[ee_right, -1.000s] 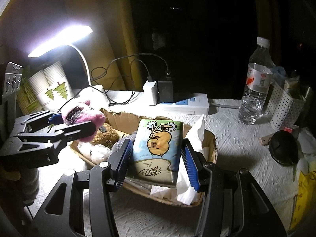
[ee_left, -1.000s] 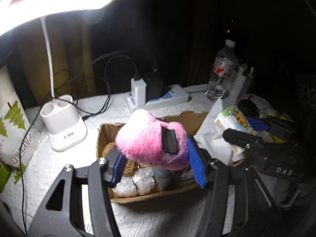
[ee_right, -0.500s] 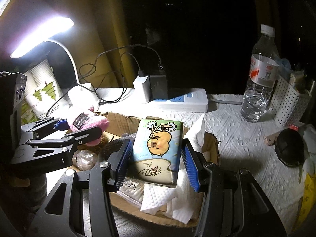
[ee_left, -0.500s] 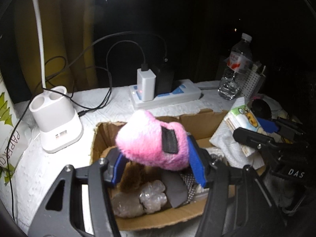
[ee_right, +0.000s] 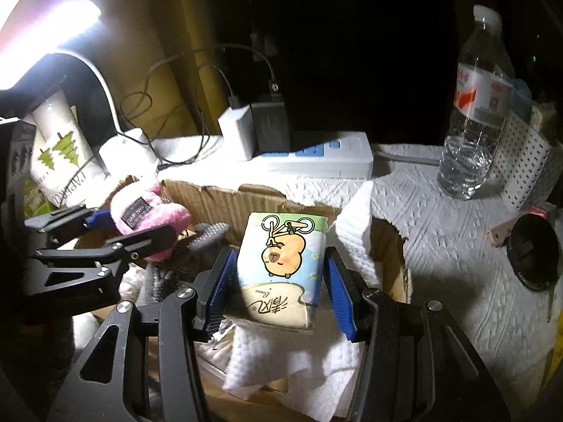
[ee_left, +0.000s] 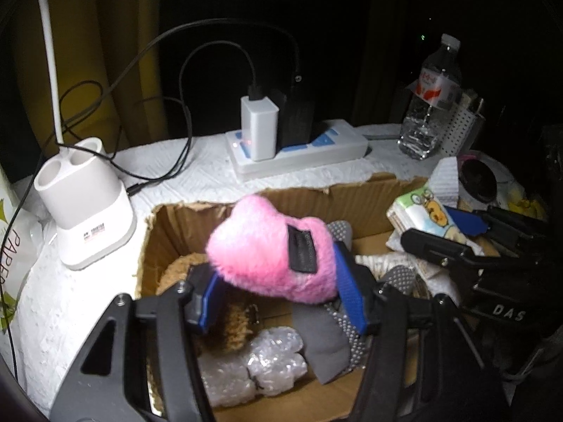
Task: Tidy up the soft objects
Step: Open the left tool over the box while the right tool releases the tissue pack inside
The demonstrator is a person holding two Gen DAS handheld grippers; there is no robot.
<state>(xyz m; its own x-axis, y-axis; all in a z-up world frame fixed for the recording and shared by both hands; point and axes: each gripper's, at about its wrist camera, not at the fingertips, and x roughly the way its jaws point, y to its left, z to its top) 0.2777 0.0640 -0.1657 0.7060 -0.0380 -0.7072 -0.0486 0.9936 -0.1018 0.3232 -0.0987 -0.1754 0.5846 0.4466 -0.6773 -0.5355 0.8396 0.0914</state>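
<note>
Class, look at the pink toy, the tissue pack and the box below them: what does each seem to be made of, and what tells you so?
Pink toy: plush, probably synthetic fur; fuzzy pile, dark sewn label.
Tissue pack: thin glossy plastic film, likely over paper tissues; printed cartoon, slight sheen.
Box: corrugated cardboard, matte brown; torn, fluted edges.

A cardboard box (ee_left: 176, 232) was set on the table (ee_right: 440, 232), with the power strip (ee_left: 316, 147) behind it, the lamp base (ee_left: 84, 218) to its left and the water bottle (ee_right: 475, 112) to its right.
</note>
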